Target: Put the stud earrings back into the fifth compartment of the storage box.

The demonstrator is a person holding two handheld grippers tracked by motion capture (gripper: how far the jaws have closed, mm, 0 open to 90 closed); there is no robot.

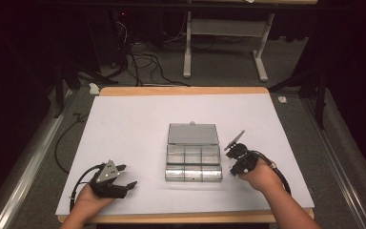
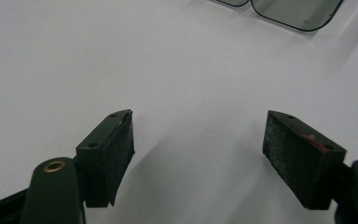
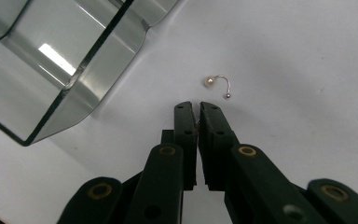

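Right gripper view: your right gripper has jaws pressed together, empty, just short of the earring beside the box. Left gripper jaws gape wide, parked on the bench.

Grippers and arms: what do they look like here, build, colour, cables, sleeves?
Both grippers are black. The left gripper carries a grey three-cornered plate with small holes, and a black cable trails from it. Its pads are flat, rough rectangles; brass-ringed holes mark the links. The right gripper has the same brass-ringed links, and a black cable. Both forearms are bare, no sleeves.
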